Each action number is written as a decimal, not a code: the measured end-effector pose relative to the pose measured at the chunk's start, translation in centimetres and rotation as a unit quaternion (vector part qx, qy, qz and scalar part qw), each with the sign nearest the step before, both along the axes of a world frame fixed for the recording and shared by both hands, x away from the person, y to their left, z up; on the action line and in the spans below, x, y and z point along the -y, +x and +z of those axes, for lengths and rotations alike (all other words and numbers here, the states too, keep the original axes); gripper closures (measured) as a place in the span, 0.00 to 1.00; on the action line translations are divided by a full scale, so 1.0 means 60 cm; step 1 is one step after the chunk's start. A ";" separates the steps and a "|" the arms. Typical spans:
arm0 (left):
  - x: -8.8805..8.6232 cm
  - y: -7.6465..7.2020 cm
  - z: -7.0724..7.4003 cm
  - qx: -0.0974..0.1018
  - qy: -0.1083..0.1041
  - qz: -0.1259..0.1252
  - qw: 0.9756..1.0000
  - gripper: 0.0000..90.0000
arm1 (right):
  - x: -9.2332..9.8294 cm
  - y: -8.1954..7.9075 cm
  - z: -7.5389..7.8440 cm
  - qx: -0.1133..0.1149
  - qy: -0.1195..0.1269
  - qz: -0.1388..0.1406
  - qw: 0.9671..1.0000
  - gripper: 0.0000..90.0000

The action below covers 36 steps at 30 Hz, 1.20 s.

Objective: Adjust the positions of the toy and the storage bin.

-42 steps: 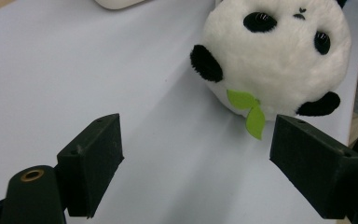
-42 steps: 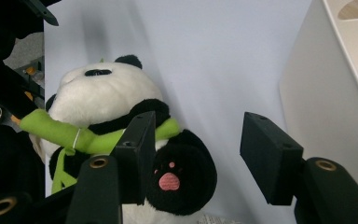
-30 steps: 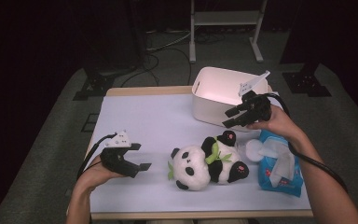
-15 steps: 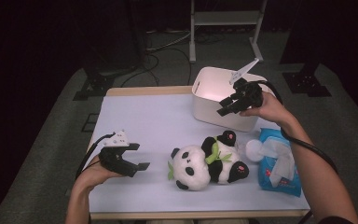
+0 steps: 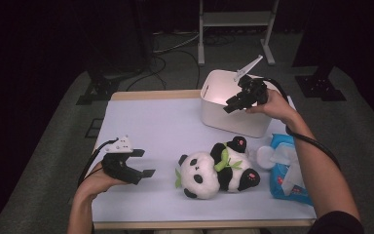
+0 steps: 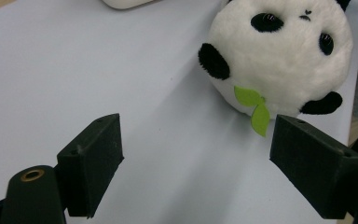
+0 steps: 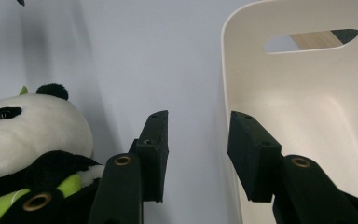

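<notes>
No writing, label, brand name, number or sign can be read anywhere in these pictures. The blue packet (image 5: 289, 170) at the right end of the tabletop (image 5: 151, 122) is too small and blurred in the high view for any print on it to be made out. The marks on the toy panda (image 6: 279, 51) are its stitched face, not letters.

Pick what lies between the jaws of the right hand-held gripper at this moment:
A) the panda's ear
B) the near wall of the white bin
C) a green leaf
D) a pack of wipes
B: in the right gripper view the right hand-held gripper straddles the white bin wall, one jaw outside and one inside, with gaps still visible; its jaws have just been closing.
</notes>
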<state>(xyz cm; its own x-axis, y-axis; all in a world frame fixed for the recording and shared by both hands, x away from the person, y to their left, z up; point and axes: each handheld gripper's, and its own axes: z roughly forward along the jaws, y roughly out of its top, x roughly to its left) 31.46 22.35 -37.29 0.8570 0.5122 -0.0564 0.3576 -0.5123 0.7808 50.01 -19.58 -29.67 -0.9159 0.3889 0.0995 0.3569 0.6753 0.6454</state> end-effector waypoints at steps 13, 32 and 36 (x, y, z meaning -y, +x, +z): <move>-0.003 0.001 0.000 0.000 -0.003 0.000 1.000 0.18 | -0.015 0.020 -0.012 -0.007 -0.042 -0.005 0.999 0.79; -0.008 0.002 -0.001 -0.004 -0.012 0.003 1.000 0.18 | -0.043 0.020 -0.027 0.007 -0.058 0.017 0.998 0.96; -0.008 0.002 0.000 -0.004 -0.012 0.004 1.000 0.18 | -0.057 0.010 -0.026 0.006 -0.055 0.028 0.998 0.96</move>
